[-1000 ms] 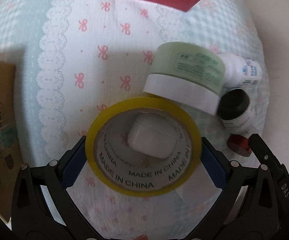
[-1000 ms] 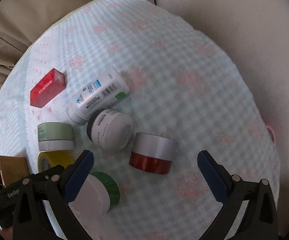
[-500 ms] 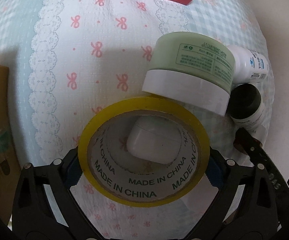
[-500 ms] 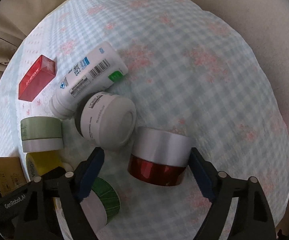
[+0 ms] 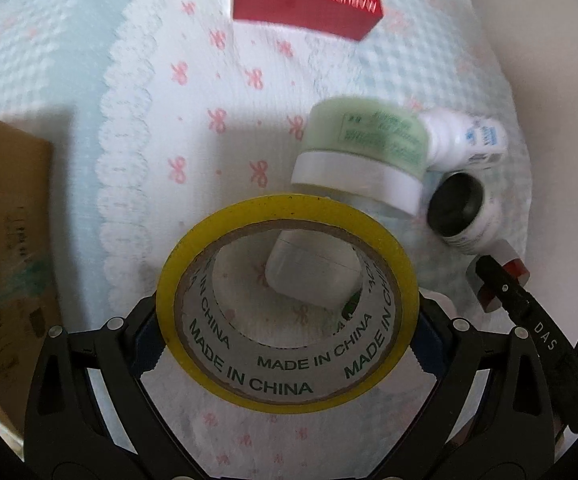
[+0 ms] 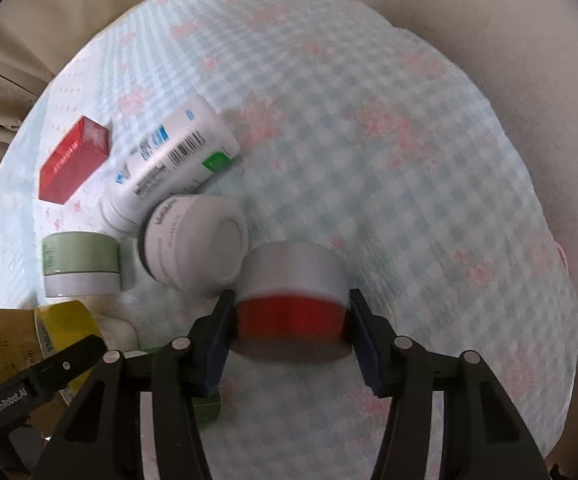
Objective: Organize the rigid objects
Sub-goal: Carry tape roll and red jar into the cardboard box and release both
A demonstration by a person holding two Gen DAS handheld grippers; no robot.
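Right hand-held gripper [image 6: 289, 332] clamps red, silver-capped jar [image 6: 291, 300].

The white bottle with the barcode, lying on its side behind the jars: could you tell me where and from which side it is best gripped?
Probably across the mid-body of the white bottle, fingers closing on its two long sides, coming from above. It lies flat, its cap end is crowded by the white jar and the green jar, so the middle to far end is freest.

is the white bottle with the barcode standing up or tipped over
Tipped over: the white bottle lies on its side on the cloth.
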